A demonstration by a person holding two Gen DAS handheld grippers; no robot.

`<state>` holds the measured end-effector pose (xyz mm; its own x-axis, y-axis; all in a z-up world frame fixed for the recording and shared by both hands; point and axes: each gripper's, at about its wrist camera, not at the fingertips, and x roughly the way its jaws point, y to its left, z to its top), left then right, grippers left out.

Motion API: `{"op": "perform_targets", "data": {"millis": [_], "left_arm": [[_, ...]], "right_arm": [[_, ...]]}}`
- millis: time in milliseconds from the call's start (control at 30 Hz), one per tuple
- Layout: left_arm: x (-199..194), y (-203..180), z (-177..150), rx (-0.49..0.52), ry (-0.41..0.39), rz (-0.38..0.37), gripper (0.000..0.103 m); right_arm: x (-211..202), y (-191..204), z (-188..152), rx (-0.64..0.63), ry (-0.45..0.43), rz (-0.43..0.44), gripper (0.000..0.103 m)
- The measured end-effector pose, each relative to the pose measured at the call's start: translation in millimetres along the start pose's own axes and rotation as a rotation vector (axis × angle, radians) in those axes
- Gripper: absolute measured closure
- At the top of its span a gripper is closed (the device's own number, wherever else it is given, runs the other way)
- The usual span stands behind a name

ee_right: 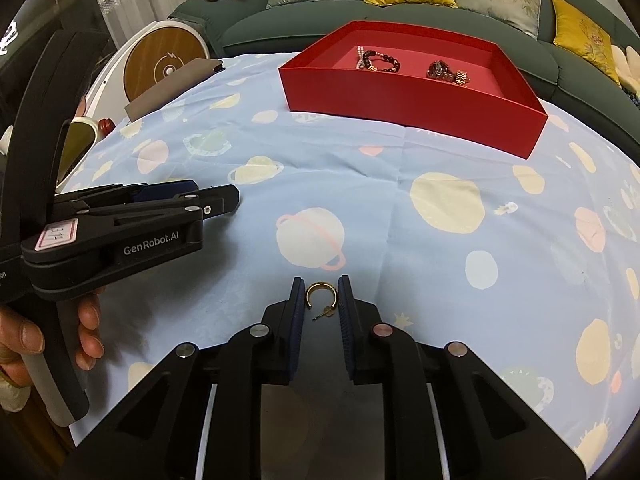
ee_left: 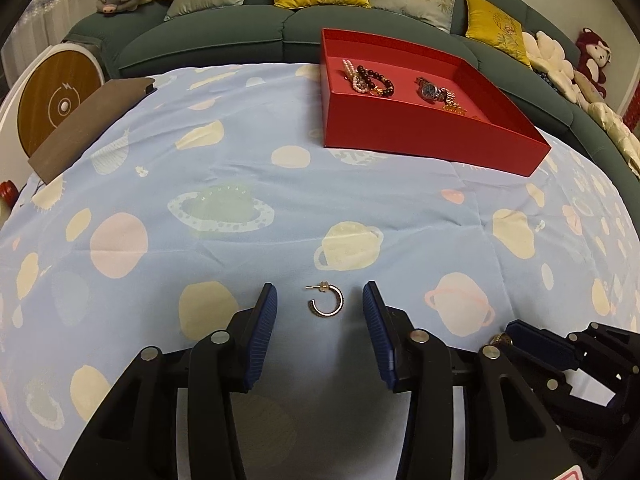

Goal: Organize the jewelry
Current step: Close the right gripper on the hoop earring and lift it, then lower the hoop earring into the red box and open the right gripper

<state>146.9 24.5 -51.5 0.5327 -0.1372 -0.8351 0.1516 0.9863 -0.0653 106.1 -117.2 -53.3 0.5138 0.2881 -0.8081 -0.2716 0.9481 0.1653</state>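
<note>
1. A green sofa (ee_left: pixel 200 40) runs behind the red tray (ee_left: pixel 420 132).
2. A blue planet-print cloth (ee_left: pixel 240 168) lies under the red tray and spreads out in front of it.
3. The red tray sits at the far side of the cloth, nearest the sofa.
4. The left gripper (ee_left: pixel 320 287) is well in front of the tray, held by a hand (ee_right: pixel 24 340). Its jaws are released and stand wide.
5. The right gripper (ee_right: pixel 321 279) is also well in front of the tray, just beside the left gripper. Its jaws are drawn close; I cannot tell whether the pads press.
6. Beaded bracelets (ee_left: pixel 372 80) and a watch (ee_left: pixel 434 90) lie inside the tray.
7. 1 gold hoop earring (ee_left: pixel 327 314) lies on the cloth between the left jaws, touched by neither pad.
8. A second hoop earring (ee_right: pixel 320 285) sits between the right jaws.
</note>
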Motion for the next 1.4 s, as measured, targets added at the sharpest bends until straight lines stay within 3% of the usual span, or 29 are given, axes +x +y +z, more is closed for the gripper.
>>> {"op": "perform_targets", "data": {"millis": [100,133,367,700,1067,1400], "left_arm": [[0,-3,-1,0.018,-0.006,-0.001,0.088],[0,-3,-1,0.019,-0.005,-0.008,0.089],[-7,-7,-2,0.021,-0.001,-0.050,0.089],[-36,-10,12,-0.014,-0.054,-0.118,0.089],[-59,-30,52,-0.020,-0.113,-0.159,0.089],[-49,-52,106,0.047,-0.147,-0.113,0.089]], "right_arm": [[-3,-5,1,0.014,-0.006,0.004,0.087],[-4,-6,1,0.017,-0.008,0.003,0.087],[-12,-13,3,0.034,-0.025,0.001,0.087],[-31,-26,19,0.072,-0.083,0.008,0.087],[-62,-57,65,0.128,-0.194,-0.016,0.087],[-68,-91,112,0.132,-0.220,-0.039,0.087]]}}
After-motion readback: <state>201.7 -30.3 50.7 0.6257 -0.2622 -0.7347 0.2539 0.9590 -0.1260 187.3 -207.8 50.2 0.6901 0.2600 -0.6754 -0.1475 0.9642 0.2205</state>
